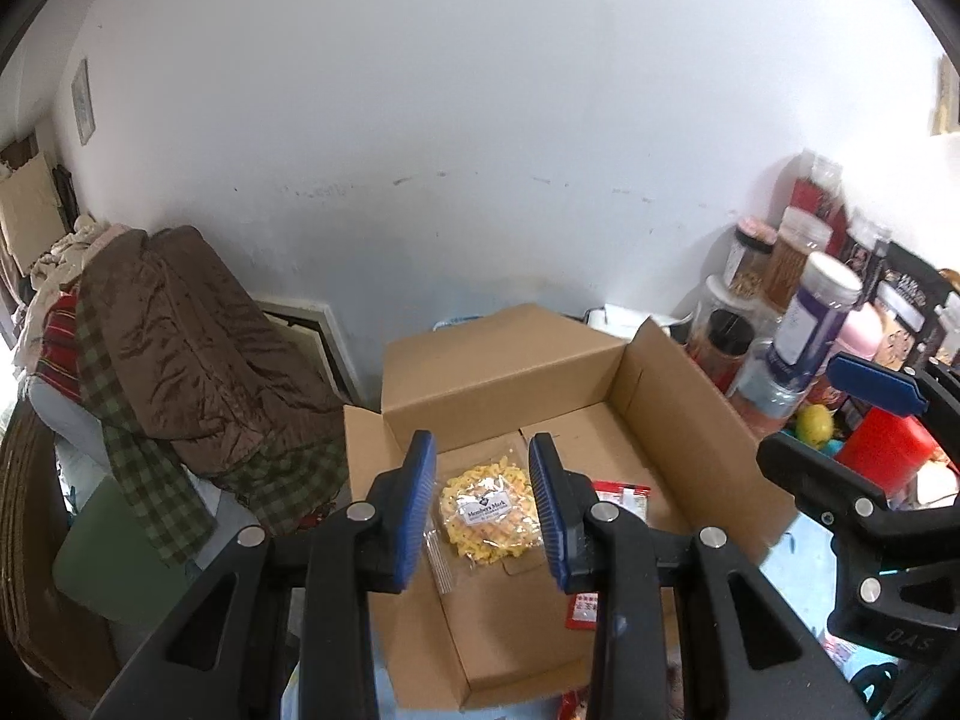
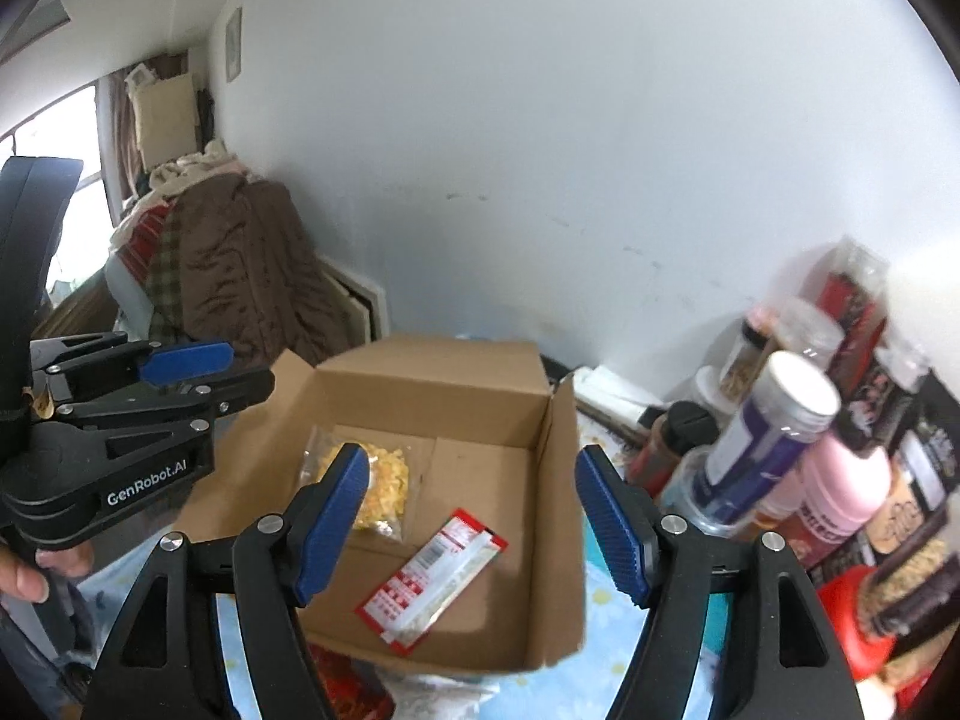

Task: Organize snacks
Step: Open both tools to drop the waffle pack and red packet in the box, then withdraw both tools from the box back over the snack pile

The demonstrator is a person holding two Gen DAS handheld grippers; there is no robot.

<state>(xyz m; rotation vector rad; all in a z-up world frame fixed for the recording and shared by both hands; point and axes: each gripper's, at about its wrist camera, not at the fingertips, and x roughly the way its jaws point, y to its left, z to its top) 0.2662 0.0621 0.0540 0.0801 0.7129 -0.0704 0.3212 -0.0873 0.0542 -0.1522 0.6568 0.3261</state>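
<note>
Cardboard box (image 1: 678,420), flaps open, stands on a pale blue patterned surface near the wall and serves as the collection point. Two snacks lie on its floor: a clear bag of yellow snack pieces (image 1: 489,510) toward the left side, and a red-and-white sachet (image 2: 432,579) lying flat beside it, nearer the right wall. The two do not appear to touch.

Progress, as judged from these views — early stage. Two items are boxed; most of the box floor remains bare. Jars and bottles (image 2: 774,444) crowd the area just right of the box, along with dark packets and a red container. Whether all of these are to be boxed cannot be determined.

Gripper state:
- Left gripper (image 1: 483,501): jaws narrow, with nothing between the pads — the yellow bag seen in the gap lies below on the box floor.
- Right gripper (image 2: 474,519): jaws apart at a moderate width, empty, above the box.

Legible writing: the label on the yellow bag reads "Member's Mark"; the gripper body carries "GenRobot.AI". Print on the sachet and on the jars is too small or blurred to read.
</note>
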